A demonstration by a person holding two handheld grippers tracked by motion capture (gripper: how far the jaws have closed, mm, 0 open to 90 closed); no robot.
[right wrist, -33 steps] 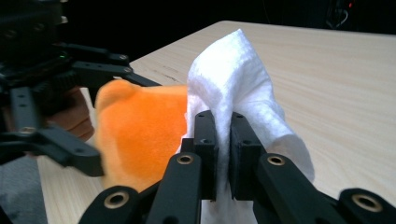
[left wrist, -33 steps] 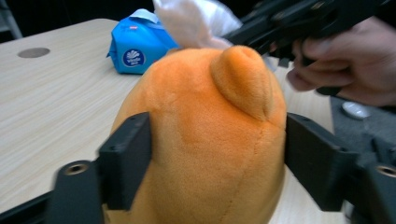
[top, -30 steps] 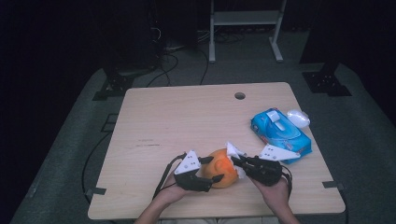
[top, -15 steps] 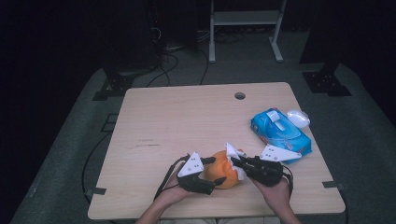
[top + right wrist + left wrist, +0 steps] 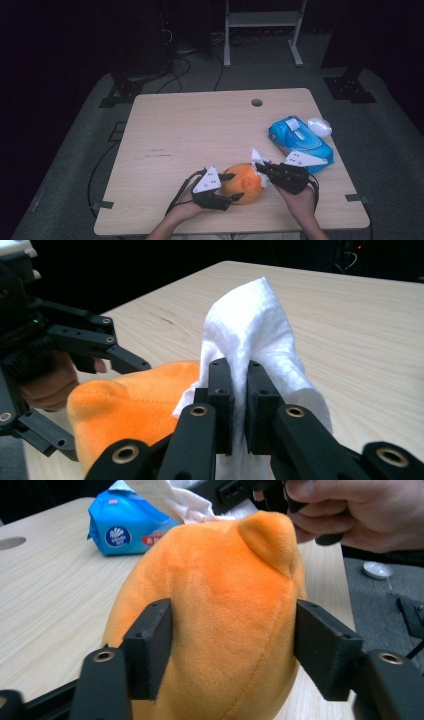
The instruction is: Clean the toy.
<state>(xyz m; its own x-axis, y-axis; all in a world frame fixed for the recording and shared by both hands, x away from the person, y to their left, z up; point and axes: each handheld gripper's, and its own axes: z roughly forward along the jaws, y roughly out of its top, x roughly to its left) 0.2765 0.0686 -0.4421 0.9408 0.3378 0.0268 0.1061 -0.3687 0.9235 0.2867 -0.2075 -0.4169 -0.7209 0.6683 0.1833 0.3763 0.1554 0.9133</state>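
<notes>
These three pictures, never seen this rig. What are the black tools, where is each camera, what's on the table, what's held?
No robot arm here: a person holds a black two-jaw claw in each hand.

The high view looks down on the light wooden table. The other two cameras ride on the claws and look along their jaws.

The left claw grips a round orange plush toy by its sides; up close, its jaws press into the plush. The right claw is shut on a white tissue, held against the toy.

Farther right on the table lies a blue pack of wipes. Beside it is a small pale object, too small to identify.
</notes>
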